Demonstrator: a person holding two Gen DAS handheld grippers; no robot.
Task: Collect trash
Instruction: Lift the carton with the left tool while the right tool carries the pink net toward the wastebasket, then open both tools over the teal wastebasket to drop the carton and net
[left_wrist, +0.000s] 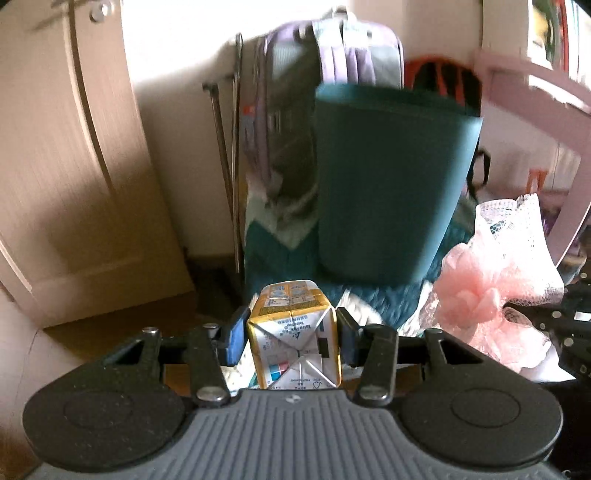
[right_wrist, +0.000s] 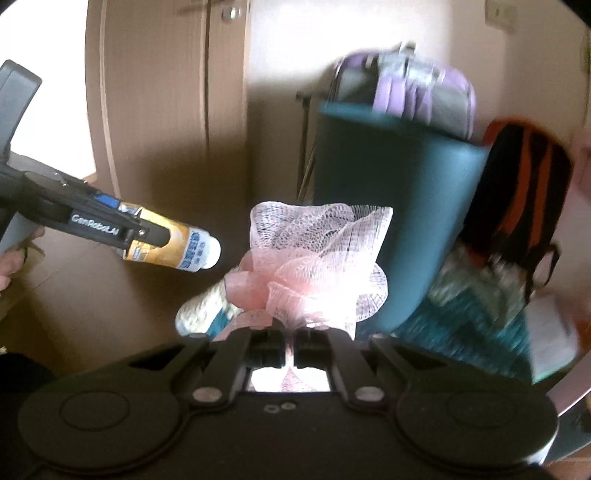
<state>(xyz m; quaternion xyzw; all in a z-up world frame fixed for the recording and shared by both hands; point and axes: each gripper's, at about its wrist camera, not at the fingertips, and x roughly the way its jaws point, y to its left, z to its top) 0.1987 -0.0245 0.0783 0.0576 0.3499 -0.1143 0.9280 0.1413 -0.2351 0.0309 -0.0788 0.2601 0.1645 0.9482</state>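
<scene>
Left gripper is clamped on a yellow drink carton, pads pressed to both its sides. Right gripper is pinched together on a pink mesh pouf, netting caught btwn the tips. A teal bin stands just beyond, far centre, in front of a purple backpack; its mouth is seen edge-on, so contents can't be told.

Judged step: both items carried to bin. To be done well: each load should be brought over the rim w/ grip kept firm, then released one at a time. The pouf is bulky & may snag on the rim, so it should be centred first.
</scene>
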